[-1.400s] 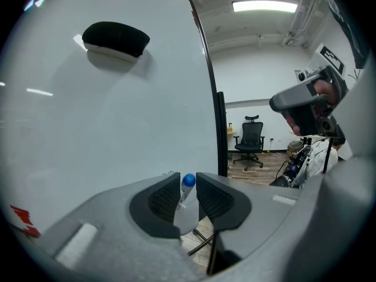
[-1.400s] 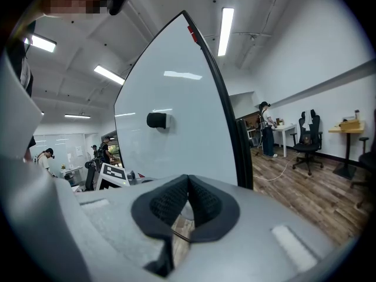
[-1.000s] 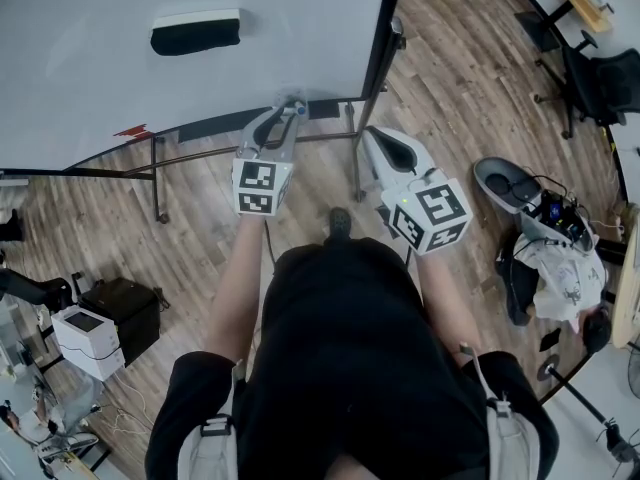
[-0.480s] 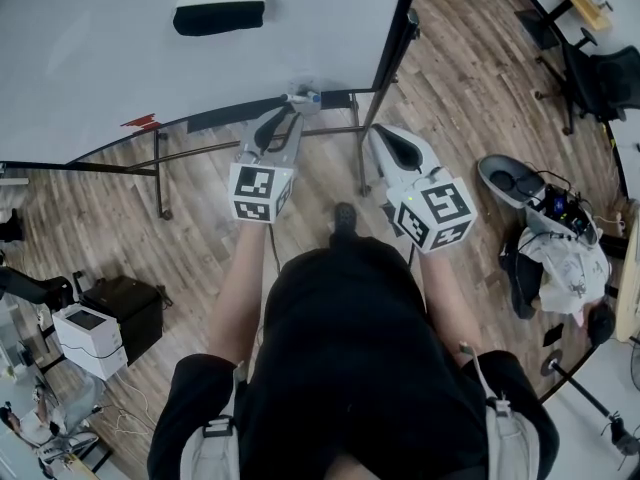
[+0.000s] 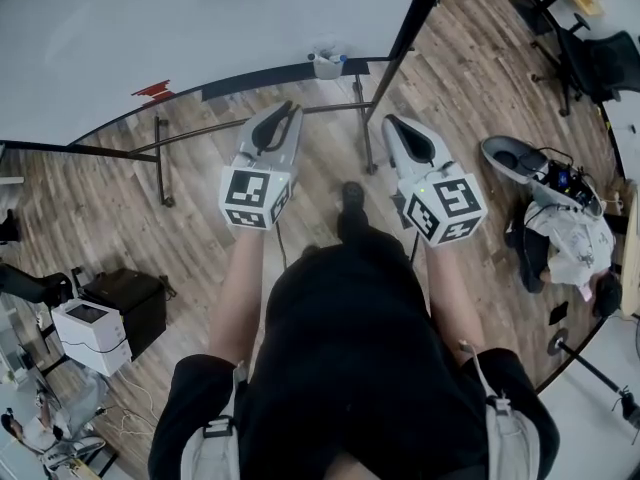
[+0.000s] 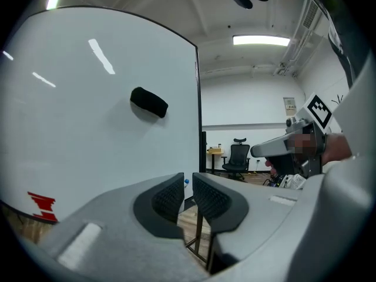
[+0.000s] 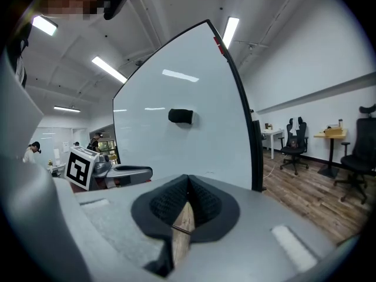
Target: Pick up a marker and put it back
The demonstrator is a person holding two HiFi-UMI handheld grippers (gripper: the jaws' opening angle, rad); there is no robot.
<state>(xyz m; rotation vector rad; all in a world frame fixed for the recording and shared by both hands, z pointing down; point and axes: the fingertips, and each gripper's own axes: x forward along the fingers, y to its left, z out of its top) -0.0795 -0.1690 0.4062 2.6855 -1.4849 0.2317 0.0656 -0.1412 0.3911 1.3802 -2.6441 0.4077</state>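
Head view first. The marker [image 5: 340, 58] shows only as a bit of blue poking from a pale cup [image 5: 325, 62] on the whiteboard [image 5: 150, 28] ledge. It sits ahead of the left gripper [image 5: 288, 110], a touch to its right and clear of the tips. The right gripper [image 5: 393, 123] hangs alongside, with the cup ahead and to its left. My read is that a marker is a light, stiff plastic stick. It is smooth and round, so it could twist or slide between the pads. Pinch it across the barrel below the cap, not on the cap itself.

Left gripper view now. The left gripper [image 6: 188, 184] has just been closing its jaws, and only a narrow slot is left with nothing in it. Through that slot, well ahead, there is a blue speck [image 6: 186, 181], probably the marker's cap. The eraser [image 6: 148, 101] sits on the board high and to the left of the jaws. A red mark [image 6: 42, 206] lies low and far left.

Right gripper view. The right gripper [image 7: 187, 184] has its pads together at the tips, gripping nothing. The eraser [image 7: 180, 116] is above the jaw line and the board's dark frame [image 7: 247, 134] is off to the right. No marker is visible from here.
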